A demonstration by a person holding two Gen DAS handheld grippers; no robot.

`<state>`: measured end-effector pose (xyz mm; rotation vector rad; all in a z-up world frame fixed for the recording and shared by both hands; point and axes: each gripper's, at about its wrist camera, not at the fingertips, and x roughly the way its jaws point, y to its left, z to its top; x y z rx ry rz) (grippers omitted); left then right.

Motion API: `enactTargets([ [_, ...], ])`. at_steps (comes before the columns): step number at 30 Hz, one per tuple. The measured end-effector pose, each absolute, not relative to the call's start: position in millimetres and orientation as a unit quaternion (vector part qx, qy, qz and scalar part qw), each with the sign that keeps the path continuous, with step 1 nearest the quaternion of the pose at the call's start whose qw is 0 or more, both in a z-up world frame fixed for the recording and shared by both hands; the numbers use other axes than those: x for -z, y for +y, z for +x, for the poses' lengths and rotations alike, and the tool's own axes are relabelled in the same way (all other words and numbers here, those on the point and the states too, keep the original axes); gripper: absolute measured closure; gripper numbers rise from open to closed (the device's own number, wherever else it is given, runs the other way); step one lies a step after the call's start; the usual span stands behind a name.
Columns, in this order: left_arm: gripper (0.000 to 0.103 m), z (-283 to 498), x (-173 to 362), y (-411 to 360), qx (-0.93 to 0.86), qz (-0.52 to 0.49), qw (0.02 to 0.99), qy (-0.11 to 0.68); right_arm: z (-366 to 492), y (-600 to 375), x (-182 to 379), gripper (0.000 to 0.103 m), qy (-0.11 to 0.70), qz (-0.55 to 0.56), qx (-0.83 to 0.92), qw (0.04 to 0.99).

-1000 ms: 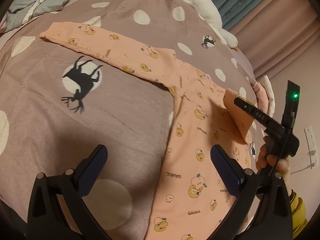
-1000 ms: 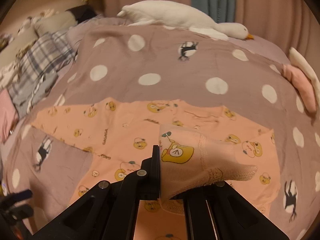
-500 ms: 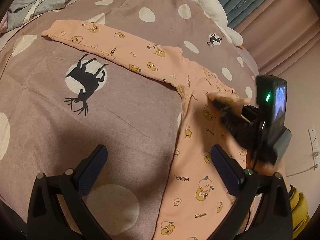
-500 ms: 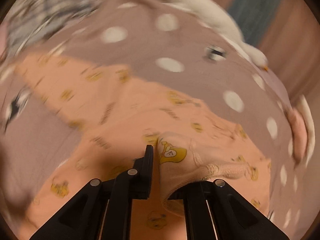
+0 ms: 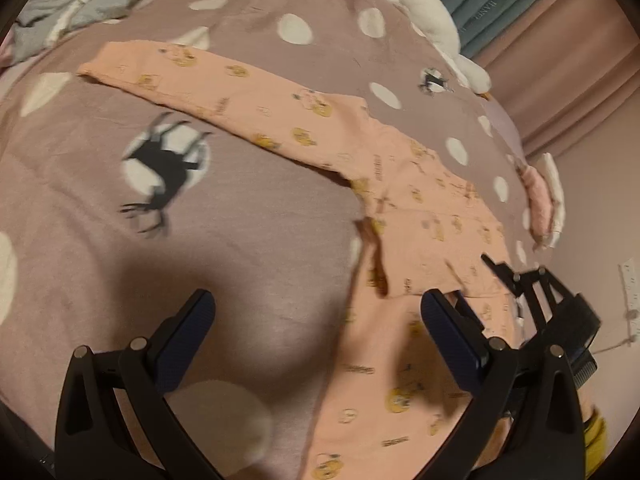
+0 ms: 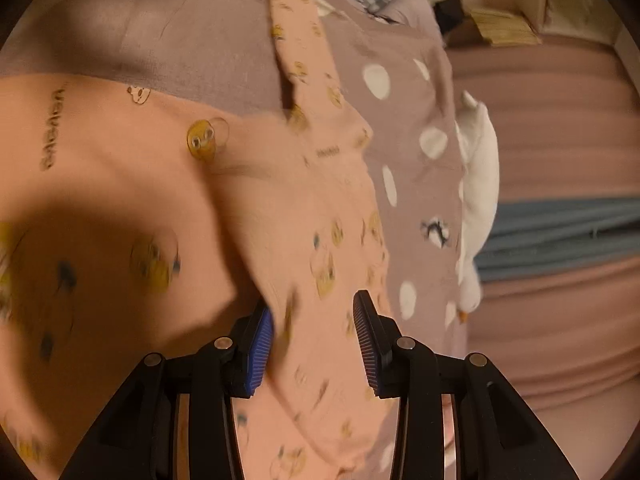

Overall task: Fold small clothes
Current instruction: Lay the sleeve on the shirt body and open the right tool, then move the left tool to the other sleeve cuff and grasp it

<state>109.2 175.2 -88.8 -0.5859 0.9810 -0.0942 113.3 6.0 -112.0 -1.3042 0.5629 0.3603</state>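
Closest to the left wrist camera, the left gripper [image 5: 316,320] hangs with its jaws wide apart and nothing between them, over the mauve polka-dot duvet [image 5: 248,216] at the bottom of the frame. Lower right, the right gripper [image 5: 500,272] pokes in; in its own view the right gripper's jaws are opening, with a fold of peach cloth lying between the blue pads [image 6: 259,344], and I can't see them pinching it. There's one peach onesie [image 5: 404,216] with yellow cartoon prints, flat on the duvet: its body runs from bottom centre up toward the right, and one long sleeve [image 5: 224,92] stretches off to the upper left, so the whole thing makes a bent L. The other sleeve looks folded across the chest. Further back: one white goose plushie [image 5: 424,8] along the top right edge, a pink-and-white cloth pile [image 5: 546,196] at the right edge, and rumpled grey clothes [image 5: 80,0] in the upper left corner.
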Motion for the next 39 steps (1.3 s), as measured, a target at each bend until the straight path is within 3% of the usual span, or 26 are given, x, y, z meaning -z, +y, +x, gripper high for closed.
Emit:
enactTargets([
  [9, 0.003, 142.4, 95.6, 147.1, 0.170, -0.378, 0.784, 0.462, 119.2, -80.2, 70.3, 0.066, 0.376, -0.289, -0.153, 0.867],
  [15, 0.015, 151.2, 109.1, 125.6, 0.189, -0.401, 0.756, 0.482, 114.6, -95.6, 75.6, 0.066, 0.386, -0.237, -0.152, 0.878],
  [17, 0.024, 155.1, 116.1, 122.1, 0.183, -0.404, 0.752, 0.488, 112.4, -99.5, 72.8, 0.066, 0.386, -0.224, -0.155, 0.882],
  [30, 0.028, 176.8, 130.7, 117.5, 0.180, -0.421, 0.751, 0.475, 113.9, -118.2, 73.5, 0.066, 0.392, -0.182, -0.146, 0.890],
  [31, 0.037, 181.7, 131.0, 116.0, 0.182, -0.423, 0.751, 0.473, 114.9, -119.4, 73.4, 0.066, 0.393, -0.177, -0.144, 0.891],
  [32, 0.064, 186.2, 132.0, 114.8, 0.181, -0.422, 0.751, 0.475, 115.4, -120.5, 72.8, 0.066, 0.393, -0.172, -0.142, 0.892],
  [34, 0.099, 198.8, 136.1, 111.4, 0.173, -0.414, 0.746, 0.493, 116.6, -123.5, 71.3, 0.066, 0.392, -0.163, -0.139, 0.895],
  [39, 0.097, 212.2, 125.0, 106.7, 0.161, -0.383, 0.764, 0.493, 126.2, -136.0, 68.4, 0.066, 0.393, -0.142, -0.129, 0.899],
])
